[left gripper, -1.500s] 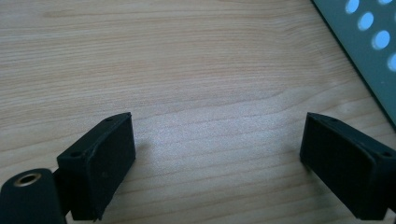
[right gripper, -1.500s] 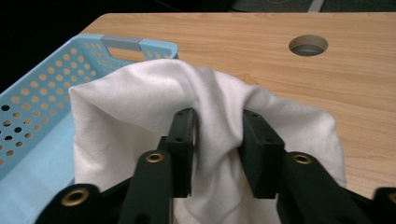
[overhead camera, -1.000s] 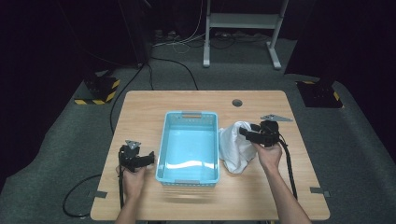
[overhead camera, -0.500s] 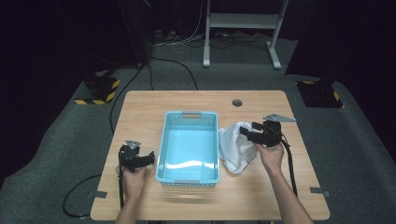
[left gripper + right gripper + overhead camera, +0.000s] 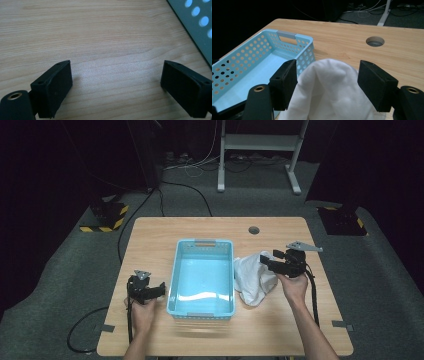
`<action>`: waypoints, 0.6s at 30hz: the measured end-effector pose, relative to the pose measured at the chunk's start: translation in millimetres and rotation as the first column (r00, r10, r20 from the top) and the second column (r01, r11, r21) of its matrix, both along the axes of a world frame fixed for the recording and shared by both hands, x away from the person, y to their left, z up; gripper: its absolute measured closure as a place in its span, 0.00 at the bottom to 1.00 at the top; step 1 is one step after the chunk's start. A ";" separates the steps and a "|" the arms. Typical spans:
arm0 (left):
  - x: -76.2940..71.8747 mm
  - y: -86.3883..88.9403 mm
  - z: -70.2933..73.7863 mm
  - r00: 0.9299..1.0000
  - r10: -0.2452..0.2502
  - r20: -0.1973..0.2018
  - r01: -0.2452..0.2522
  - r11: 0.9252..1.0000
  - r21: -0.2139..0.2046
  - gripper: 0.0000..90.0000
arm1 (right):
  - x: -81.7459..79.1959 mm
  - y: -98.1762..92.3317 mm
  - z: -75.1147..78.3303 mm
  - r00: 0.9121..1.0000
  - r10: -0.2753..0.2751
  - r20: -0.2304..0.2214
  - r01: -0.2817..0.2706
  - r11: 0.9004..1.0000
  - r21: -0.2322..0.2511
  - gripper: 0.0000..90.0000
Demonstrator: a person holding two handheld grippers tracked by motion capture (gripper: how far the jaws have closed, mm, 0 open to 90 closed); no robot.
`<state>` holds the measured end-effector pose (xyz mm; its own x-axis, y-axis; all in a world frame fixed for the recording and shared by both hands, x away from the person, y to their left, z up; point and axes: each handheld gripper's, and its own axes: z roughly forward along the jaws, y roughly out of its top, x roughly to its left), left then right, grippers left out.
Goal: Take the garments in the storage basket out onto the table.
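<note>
The right gripper (image 5: 327,82) has just been opening its jaws; they now stand apart, one on each side of the white cloth (image 5: 329,92); the left jaw sits right at the cloth's edge, and the right jaw has a little gap beside it, so the cloth looks let go, not squeezed. In the high view the right gripper (image 5: 267,263) is at the top of the cloth (image 5: 252,277), about where it was a moment ago; the cloth lies in a soft heap on the table (image 5: 200,227), just to the right of the blue basket (image 5: 202,276) and touching its side; it is not in the basket, which looks bare inside. So the hand may be trying for a better grab, and the cloth has yet to go in.

The left gripper (image 5: 116,82) is far off on the near left; its jaws are wide apart over bare wood, holding nothing; it has stayed put.
</note>
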<state>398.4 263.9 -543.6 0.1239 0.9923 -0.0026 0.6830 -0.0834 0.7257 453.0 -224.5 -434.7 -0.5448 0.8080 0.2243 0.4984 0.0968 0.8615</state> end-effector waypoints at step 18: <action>0.0 0.0 0.0 1.000 0.000 0.000 0.000 1.000 0.000 0.12 | -6.5 -12.2 11.4 0.999 -0.007 0.034 0.006 1.000 0.024 0.35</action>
